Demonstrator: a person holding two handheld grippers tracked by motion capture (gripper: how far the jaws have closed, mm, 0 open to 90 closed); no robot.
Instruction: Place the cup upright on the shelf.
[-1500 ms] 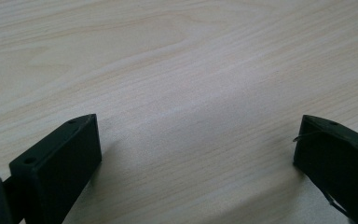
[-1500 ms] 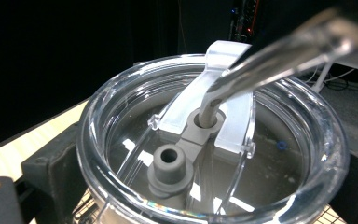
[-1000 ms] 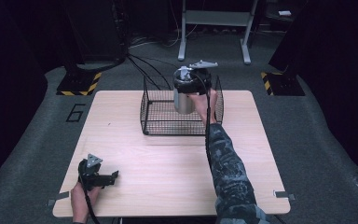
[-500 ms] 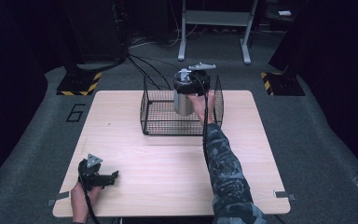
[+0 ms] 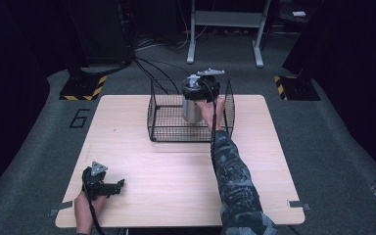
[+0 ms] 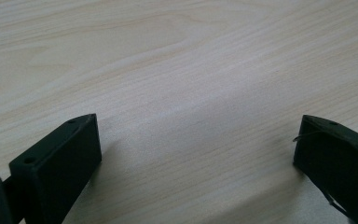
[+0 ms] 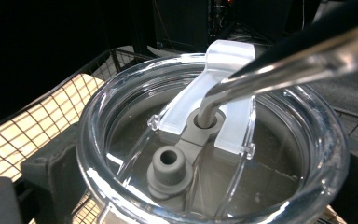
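The right gripper (image 5: 199, 93) has its fingers clamped around a steel tumbler (image 5: 192, 108) with clear lid and straw, held inside the wire basket (image 5: 161, 128); the left gripper (image 5: 108, 186) rests on the desk (image 5: 176, 166), fingers spread wide, empty

A large grey number 6 (image 5: 80, 118) is marked on the dark floor (image 5: 39, 147), just left of the table (image 5: 127, 147). Nothing else is readable.

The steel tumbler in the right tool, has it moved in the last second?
No. The steel tumbler sits at the same spot against the wire basket rim, held by the right tool.
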